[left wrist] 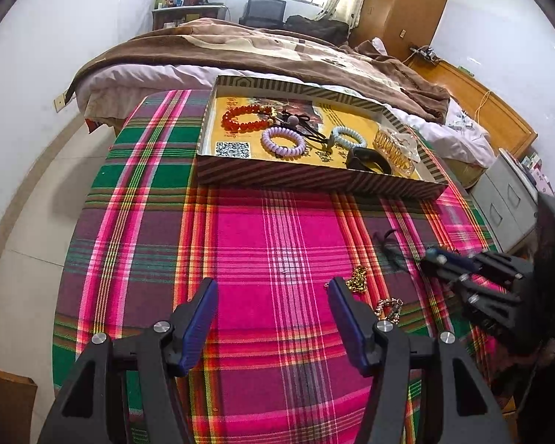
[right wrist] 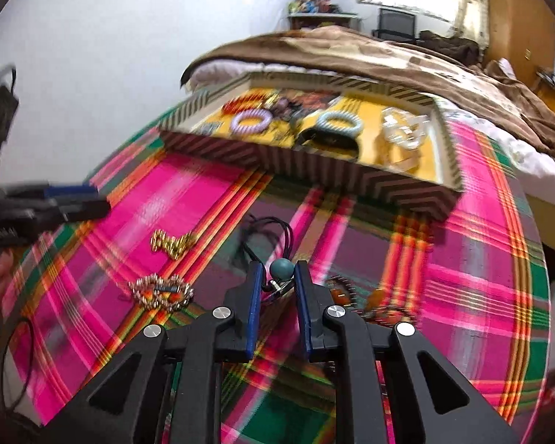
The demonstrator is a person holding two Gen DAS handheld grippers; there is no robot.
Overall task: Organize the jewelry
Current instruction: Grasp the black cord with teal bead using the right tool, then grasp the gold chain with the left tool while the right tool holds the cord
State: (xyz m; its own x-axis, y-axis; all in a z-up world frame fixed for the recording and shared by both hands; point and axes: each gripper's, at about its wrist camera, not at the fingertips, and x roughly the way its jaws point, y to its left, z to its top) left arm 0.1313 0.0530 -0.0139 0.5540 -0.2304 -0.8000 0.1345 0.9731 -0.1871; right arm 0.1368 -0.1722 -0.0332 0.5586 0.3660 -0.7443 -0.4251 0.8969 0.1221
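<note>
Now two coil hair ties (left wrist: 282, 142) in box (left wrist: 314, 179).

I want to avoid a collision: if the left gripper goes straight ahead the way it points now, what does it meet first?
Most likely the bare plaid tablecloth. The left gripper is open and empty; the striped box lies farther on.

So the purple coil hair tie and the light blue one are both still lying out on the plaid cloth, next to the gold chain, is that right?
Not quite. The purple coil hair tie and the light blue one lie inside the striped box, as the left wrist view shows. The gold chain is the piece on the plaid cloth.
</note>
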